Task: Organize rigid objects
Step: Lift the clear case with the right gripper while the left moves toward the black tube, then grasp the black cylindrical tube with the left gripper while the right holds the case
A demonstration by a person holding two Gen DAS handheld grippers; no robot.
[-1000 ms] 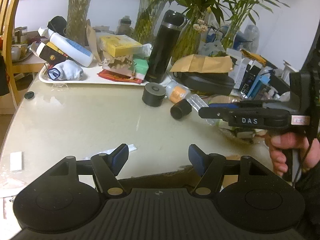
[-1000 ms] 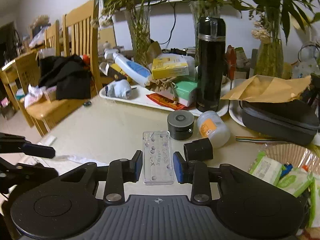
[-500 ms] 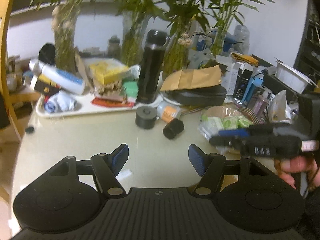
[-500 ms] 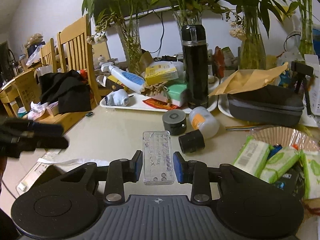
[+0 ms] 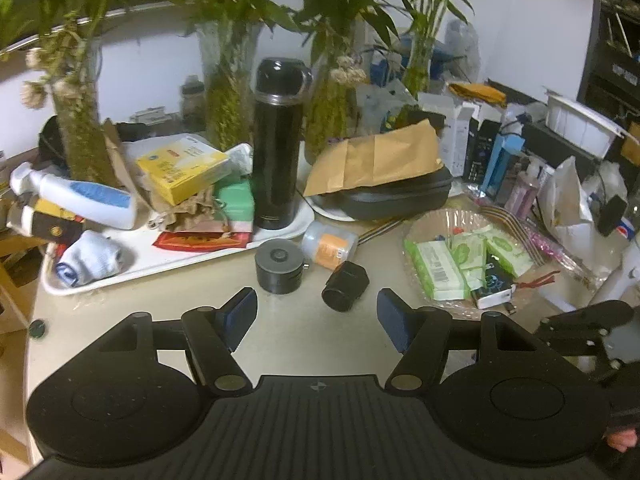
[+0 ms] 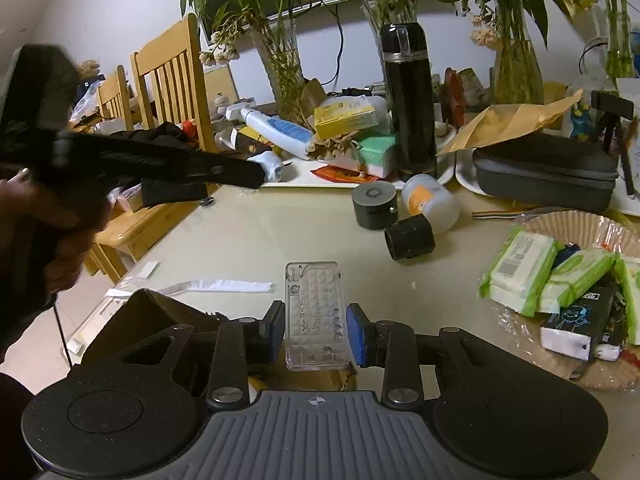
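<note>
My right gripper (image 6: pixel 316 328) is shut on a clear plastic case (image 6: pixel 315 314), held flat above the beige table (image 6: pixel 248 232). Nothing sits between the blue pads of my left gripper (image 5: pixel 316 320), which stands open over the table. Just beyond it lie a grey round puck (image 5: pixel 279 266), a small black cylinder (image 5: pixel 345 286) on its side and a white bottle with an orange label (image 5: pixel 329 243). The same puck (image 6: pixel 374 205), cylinder (image 6: pixel 409 237) and bottle (image 6: pixel 430 199) show ahead of the held case. The left gripper's body (image 6: pixel 132 160) crosses the right wrist view at the left, in a hand.
A white tray (image 5: pixel 168 258) with boxes, a lotion bottle and a tall black flask (image 5: pixel 279 144) stands at the back. A black zip case (image 5: pixel 396 196) under a brown envelope lies right of it. A paper-lined basket of green wipe packs (image 5: pixel 460 264) sits right. Wooden chairs (image 6: pixel 172 76) stand left.
My left gripper has risen and swung right, now facing the puck and cylinder. My right gripper has drifted with the clear case still in it, and the basket of wipes has come into view.
</note>
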